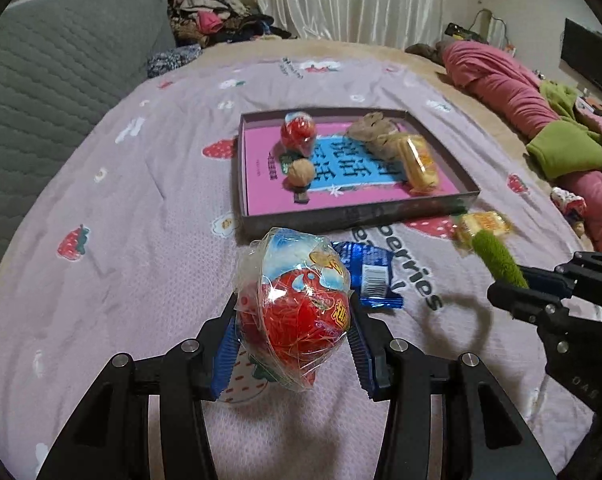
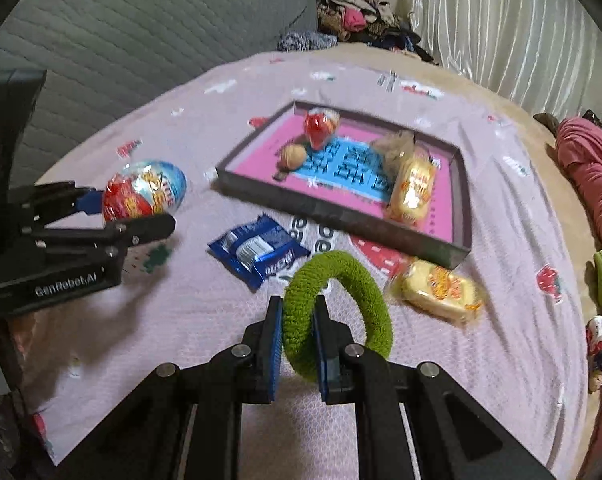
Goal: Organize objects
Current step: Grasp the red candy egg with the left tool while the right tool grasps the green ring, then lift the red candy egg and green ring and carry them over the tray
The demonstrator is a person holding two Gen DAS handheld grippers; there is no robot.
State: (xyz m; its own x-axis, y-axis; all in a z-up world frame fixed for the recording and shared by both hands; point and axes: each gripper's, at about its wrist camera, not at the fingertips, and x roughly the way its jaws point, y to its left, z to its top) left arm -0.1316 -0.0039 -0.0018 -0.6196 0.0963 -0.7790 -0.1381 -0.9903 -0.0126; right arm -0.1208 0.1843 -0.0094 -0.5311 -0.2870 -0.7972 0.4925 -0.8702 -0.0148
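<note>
My left gripper (image 1: 295, 316) is shut on a red and blue egg-shaped toy in clear wrap (image 1: 293, 304), held above the bedsheet; the same egg (image 2: 145, 192) shows at the left of the right wrist view. My right gripper (image 2: 297, 320) is shut on a fuzzy green ring (image 2: 341, 308), which pokes out at the right of the left wrist view (image 1: 499, 258). A shallow grey box with a pink floor (image 1: 257, 200) lies ahead, holding another wrapped egg (image 1: 298, 133), a walnut (image 1: 301, 172), a brown fuzzy thing (image 1: 375, 136) and a yellow snack pack (image 1: 421, 162).
On the pink strawberry bedsheet lie a blue snack wrapper (image 2: 257, 250) and a second yellow snack pack (image 2: 441, 290), both in front of the box. A grey quilted headboard (image 1: 53, 80) stands at the left. Pink and green bedding (image 1: 541, 120) is heaped at the right.
</note>
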